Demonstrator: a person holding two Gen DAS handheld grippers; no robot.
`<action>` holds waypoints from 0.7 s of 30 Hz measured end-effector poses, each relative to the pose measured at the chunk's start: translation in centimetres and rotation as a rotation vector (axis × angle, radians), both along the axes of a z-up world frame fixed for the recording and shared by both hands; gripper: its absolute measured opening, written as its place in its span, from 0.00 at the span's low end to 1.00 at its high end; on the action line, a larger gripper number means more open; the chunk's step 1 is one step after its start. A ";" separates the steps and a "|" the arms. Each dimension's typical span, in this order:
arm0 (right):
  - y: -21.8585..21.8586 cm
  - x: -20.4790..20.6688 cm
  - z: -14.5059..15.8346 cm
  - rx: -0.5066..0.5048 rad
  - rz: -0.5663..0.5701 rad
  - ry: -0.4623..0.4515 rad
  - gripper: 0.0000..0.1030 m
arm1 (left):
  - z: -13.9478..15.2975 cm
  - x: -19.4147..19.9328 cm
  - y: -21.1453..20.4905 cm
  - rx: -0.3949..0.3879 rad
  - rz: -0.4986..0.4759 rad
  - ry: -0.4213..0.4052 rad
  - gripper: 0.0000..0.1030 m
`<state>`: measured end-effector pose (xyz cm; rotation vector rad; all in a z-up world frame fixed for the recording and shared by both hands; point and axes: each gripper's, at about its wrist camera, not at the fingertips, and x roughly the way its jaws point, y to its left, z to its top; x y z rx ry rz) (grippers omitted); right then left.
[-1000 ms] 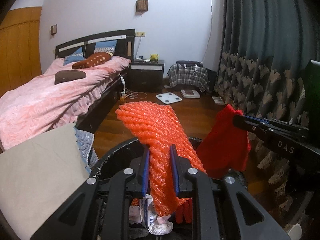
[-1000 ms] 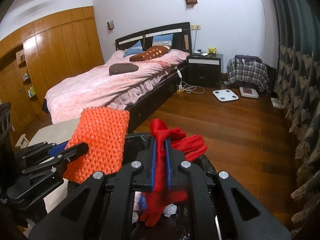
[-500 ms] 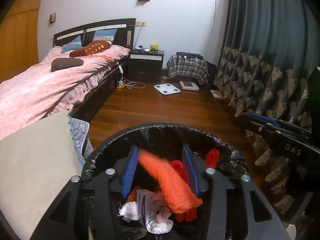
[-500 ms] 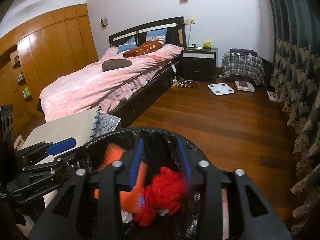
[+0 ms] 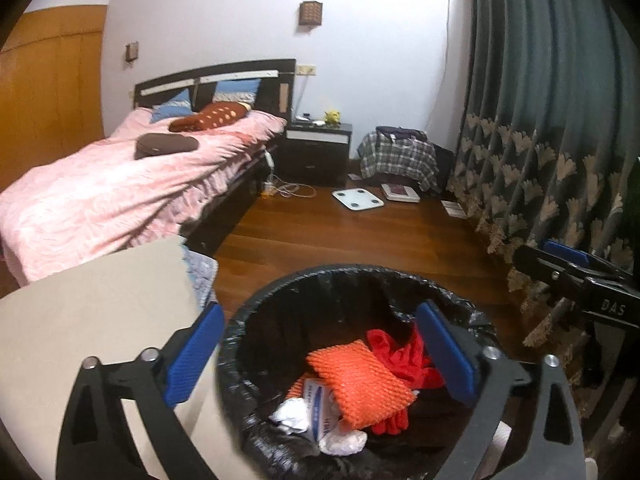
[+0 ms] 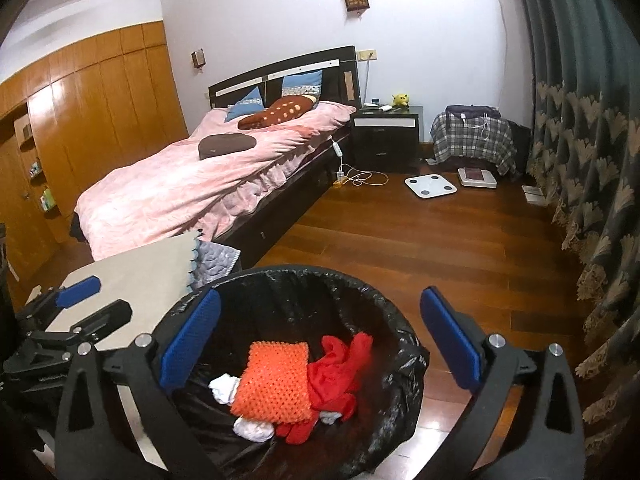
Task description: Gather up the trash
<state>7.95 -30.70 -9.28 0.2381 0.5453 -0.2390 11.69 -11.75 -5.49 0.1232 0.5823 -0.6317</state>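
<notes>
A round bin lined with a black bag (image 5: 340,270) (image 6: 288,270) stands right below both grippers. Inside it an orange foam net (image 5: 360,384) (image 6: 276,380) lies on top, with a red cloth (image 5: 396,356) (image 6: 340,368) beside it. Crumpled white paper (image 5: 292,416) (image 6: 224,388) and a small box (image 5: 318,404) lie underneath. My left gripper (image 5: 320,312) hangs over the bin, its jaws opening wide with nothing between them. My right gripper (image 6: 320,300) is likewise over the bin, jaws opening and holding nothing.
A beige padded surface (image 5: 100,312) borders the bin on the left. Behind it stands a bed with a pink cover (image 6: 192,192). A patterned curtain (image 6: 592,200) hangs on the right. A white scale (image 6: 430,186) and a nightstand (image 6: 386,136) sit far across the wooden floor (image 6: 420,248).
Both grippers went from shut to wide open. The orange net left my left gripper and the red cloth left my right gripper, and both fell into the bin.
</notes>
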 end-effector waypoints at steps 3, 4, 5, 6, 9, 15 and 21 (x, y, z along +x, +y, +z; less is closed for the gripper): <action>0.8 -0.9 0.7 0.007 0.014 -0.006 0.95 | 0.7 -0.7 1.2 -0.006 0.028 0.001 0.94; 1.2 -1.2 1.0 0.008 0.020 -0.006 0.95 | 0.9 -0.9 1.6 -0.009 0.036 0.001 0.94; 1.6 -1.4 1.1 0.007 0.025 -0.005 0.95 | 1.2 -1.2 2.0 -0.011 0.046 -0.001 0.94; 1.9 -1.7 1.3 0.006 0.030 -0.005 0.95 | 1.5 -1.5 2.4 -0.013 0.058 -0.005 0.94; 3.1 -2.5 1.9 0.003 0.044 -0.007 0.95 | 2.3 -2.6 3.5 -0.013 0.085 -0.019 0.94; 5.5 -3.8 3.4 -0.012 0.084 -0.016 0.95 | 3.8 -4.6 5.1 -0.023 0.105 -0.045 0.94; 7.6 -4.8 4.9 -0.021 0.130 -0.028 0.95 | 5.2 -6.0 6.6 -0.036 0.133 -0.071 0.94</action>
